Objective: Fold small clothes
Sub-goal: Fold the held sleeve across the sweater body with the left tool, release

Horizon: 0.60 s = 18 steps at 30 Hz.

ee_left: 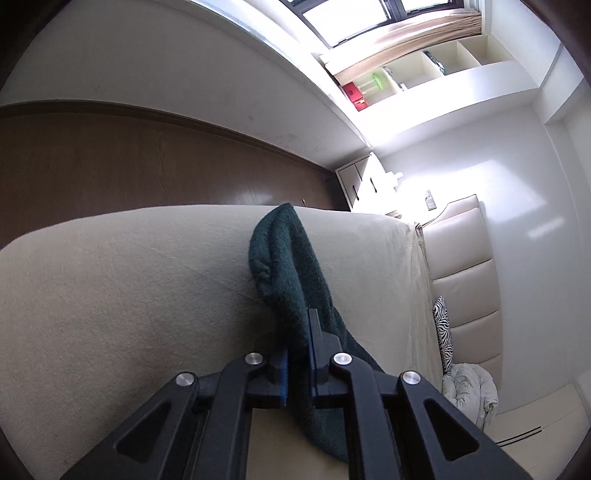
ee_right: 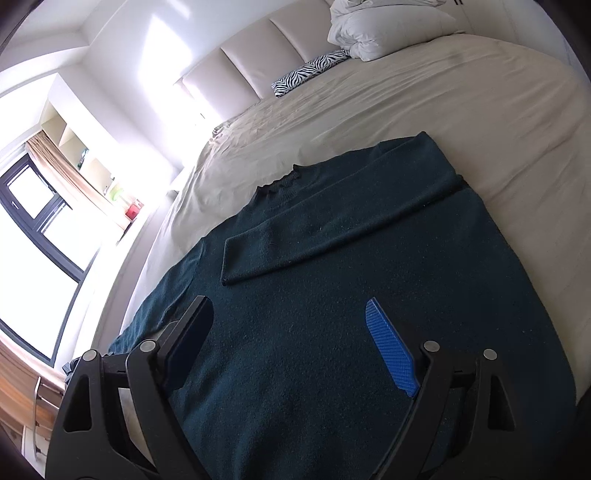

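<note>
Bed (ee_right: 461,92): beige sheet, zebra pillow (ee_right: 314,72) at 12 o'clock by headboard. Dark green sweater (ee_right: 332,295) lies flat on sheet, centre frame; one sleeve (ee_right: 332,229) folded across chest. Left gripper (ee_left: 297,354) clenched on a sweater sleeve (ee_left: 284,258). Right gripper (ee_right: 291,343) released, jaws spread, above sweater body at 6 o'clock.

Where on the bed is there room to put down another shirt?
The bare sheet between the sweater collar and the zebra pillow is free, and so is the strip right of the sweater. It is crowded at the headboard, where the white duvet is piled. The left gripper pinches a sleeve; the right gripper hangs open over the sweater.
</note>
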### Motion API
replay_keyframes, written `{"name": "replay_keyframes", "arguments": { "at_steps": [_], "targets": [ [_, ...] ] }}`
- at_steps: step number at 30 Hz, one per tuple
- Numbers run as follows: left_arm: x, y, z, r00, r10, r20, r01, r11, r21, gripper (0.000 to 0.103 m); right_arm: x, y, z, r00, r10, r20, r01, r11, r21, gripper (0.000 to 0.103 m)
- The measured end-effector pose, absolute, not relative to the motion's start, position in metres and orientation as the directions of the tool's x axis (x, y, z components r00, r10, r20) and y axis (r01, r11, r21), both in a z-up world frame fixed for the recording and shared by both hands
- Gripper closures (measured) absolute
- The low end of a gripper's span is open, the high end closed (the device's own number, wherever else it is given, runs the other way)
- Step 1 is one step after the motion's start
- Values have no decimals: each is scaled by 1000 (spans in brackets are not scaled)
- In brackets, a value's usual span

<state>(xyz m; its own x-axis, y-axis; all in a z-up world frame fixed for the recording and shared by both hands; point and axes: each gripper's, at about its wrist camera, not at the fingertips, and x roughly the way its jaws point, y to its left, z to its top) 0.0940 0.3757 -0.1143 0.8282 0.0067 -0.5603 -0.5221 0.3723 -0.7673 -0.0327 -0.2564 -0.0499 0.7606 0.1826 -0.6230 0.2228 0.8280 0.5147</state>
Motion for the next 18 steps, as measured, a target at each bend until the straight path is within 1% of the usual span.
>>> {"name": "replay_keyframes", "arguments": {
  "at_steps": [6,10,13,18],
  "targets": [
    [100,342,-76,830,43,-555,-482,556,-677,95,-36,-268,-60,761,187,-622,242,807,538,18],
    [118,302,-43,840,39,-542,-415,690,-593,95,-37,-273,-68,757,197,-623,250,794,555,18],
    [136,251,-18,850,16,-527,-328,799,-504,95,-37,-277,-73,755,200,-624,255,787,561,18],
    [166,131,13,858,-72,-509,-106,944,-313,95,-41,-290,-79,764,193,-616,272,769,578,18]
  ]
}}
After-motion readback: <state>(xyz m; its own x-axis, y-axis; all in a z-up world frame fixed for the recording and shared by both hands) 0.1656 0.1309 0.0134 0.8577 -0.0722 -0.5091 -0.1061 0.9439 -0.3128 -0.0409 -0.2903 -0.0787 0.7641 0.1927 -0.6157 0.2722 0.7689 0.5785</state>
